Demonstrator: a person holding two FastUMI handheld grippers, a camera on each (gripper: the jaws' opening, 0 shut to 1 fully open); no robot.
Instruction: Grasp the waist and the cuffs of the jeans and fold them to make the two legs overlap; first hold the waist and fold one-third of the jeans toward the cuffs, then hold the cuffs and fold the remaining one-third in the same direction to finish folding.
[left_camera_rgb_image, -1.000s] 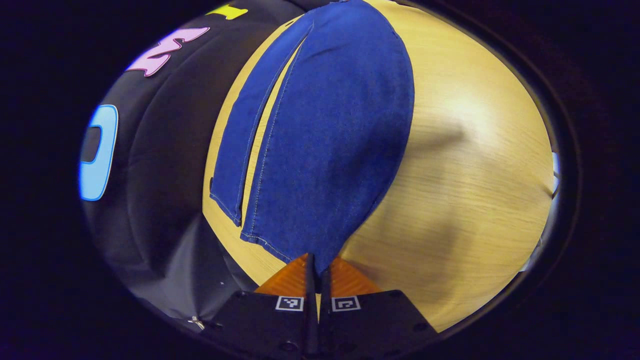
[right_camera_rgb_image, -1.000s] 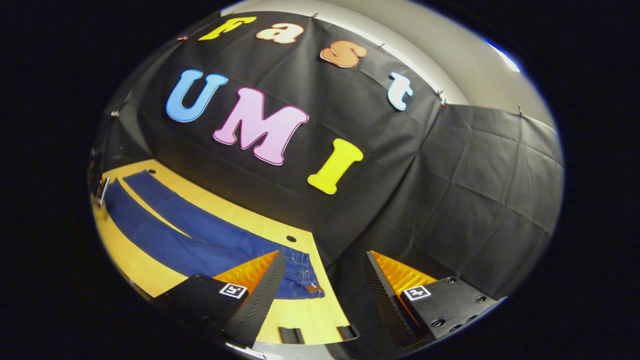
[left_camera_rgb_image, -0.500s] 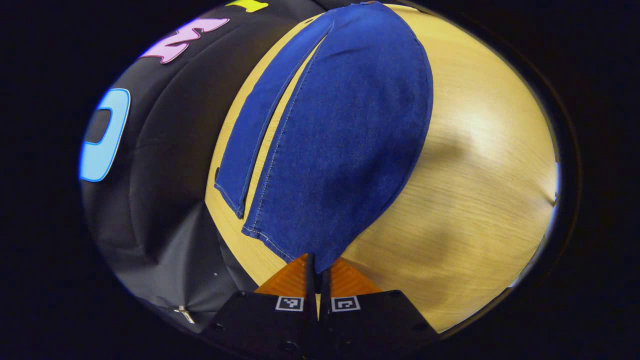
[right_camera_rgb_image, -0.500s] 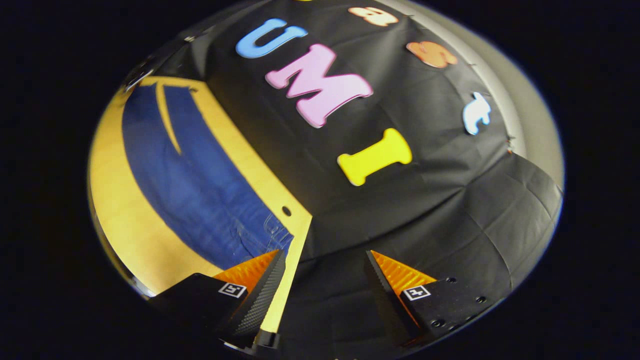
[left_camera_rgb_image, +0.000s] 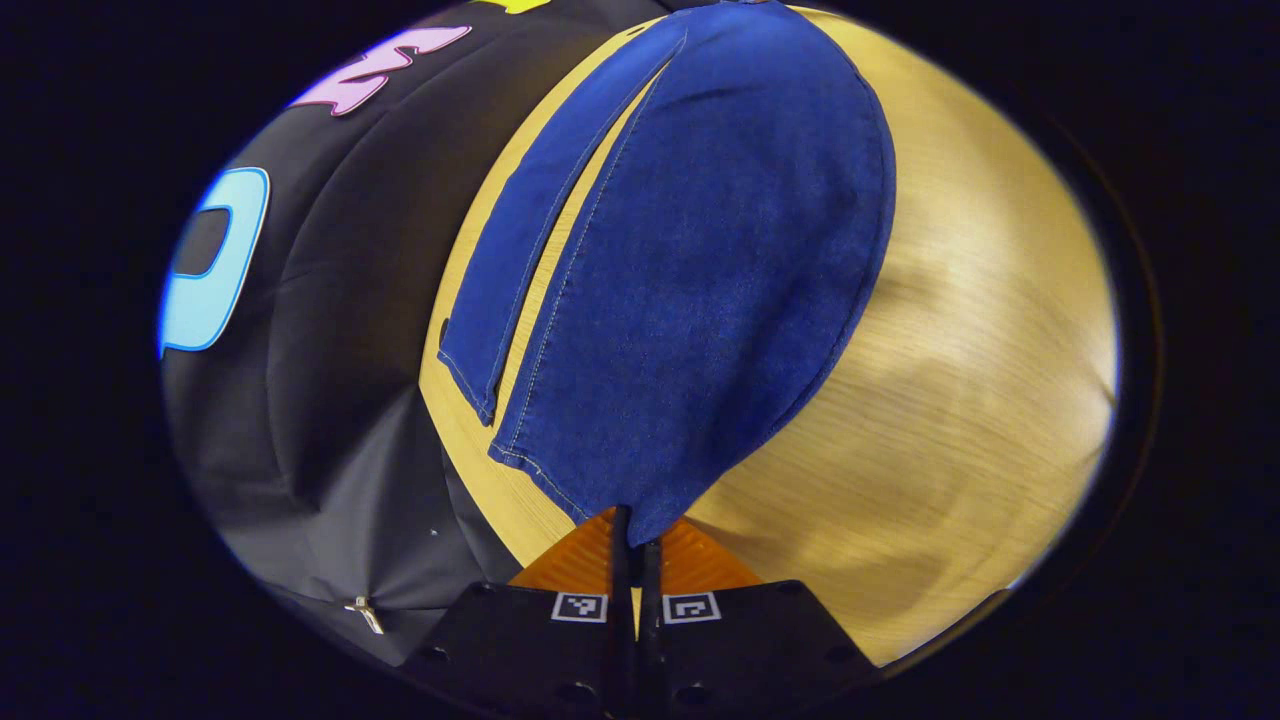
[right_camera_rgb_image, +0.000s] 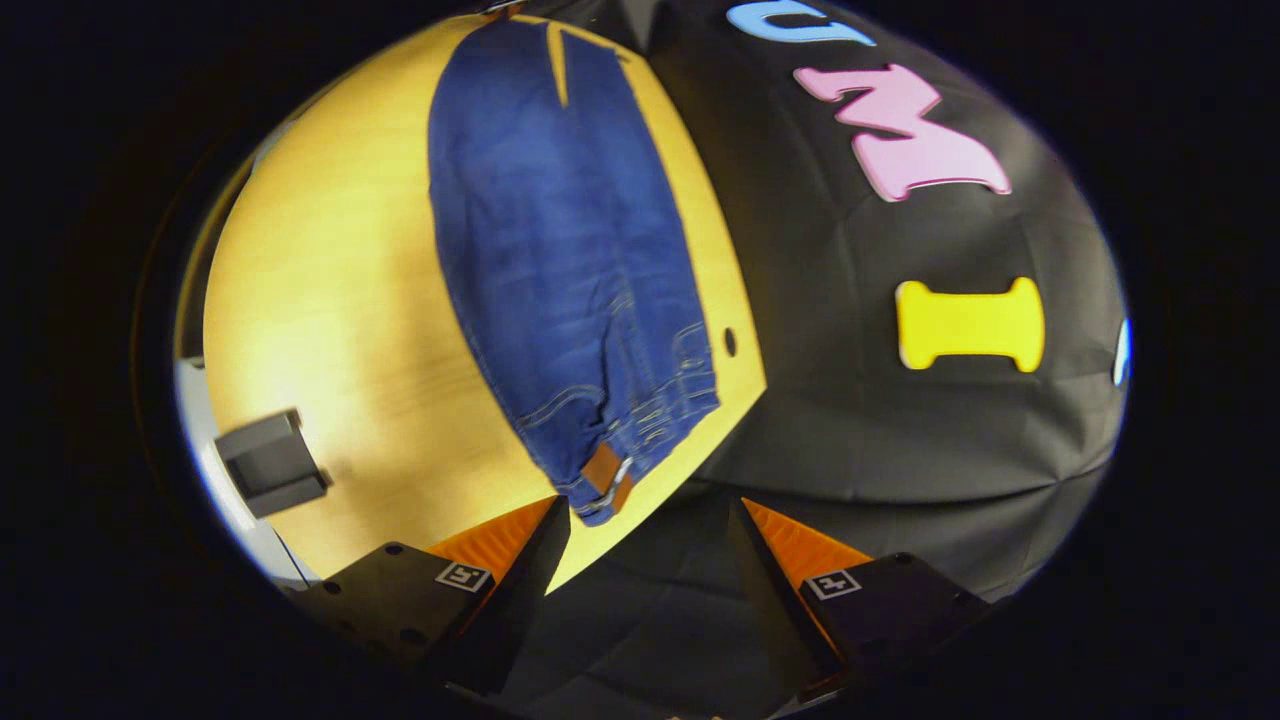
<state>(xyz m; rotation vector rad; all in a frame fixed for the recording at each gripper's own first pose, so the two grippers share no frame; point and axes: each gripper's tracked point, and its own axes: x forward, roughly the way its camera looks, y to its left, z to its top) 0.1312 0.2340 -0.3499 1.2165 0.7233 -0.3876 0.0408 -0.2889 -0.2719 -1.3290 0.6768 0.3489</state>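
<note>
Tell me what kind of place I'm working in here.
Likely a staged recording booth, not a home: a bare wood-look table backed closely by a black cloth wall, with only the jeans laid out. The left gripper pinches a cuff; the right gripper hangs open near the waist.

Lighting, left gripper view: overhead light is striking the wooden table (left_camera_rgb_image: 950, 330), leaving a pale glare patch ahead and right of the left gripper (left_camera_rgb_image: 633, 530); soft grey shadows are lying beside that patch and further down. Jeans (left_camera_rgb_image: 690, 270) are showing crisp stitching near the fingers, softening toward the far end.

Lighting, right gripper view: table (right_camera_rgb_image: 330, 300) is glowing warm and evenly lit ahead and left of the right gripper (right_camera_rgb_image: 650, 520). Jeans (right_camera_rgb_image: 560, 240) are slightly blurred. Fisheye distortion is bowing every straight edge; rims are darkening and smearing.
</note>
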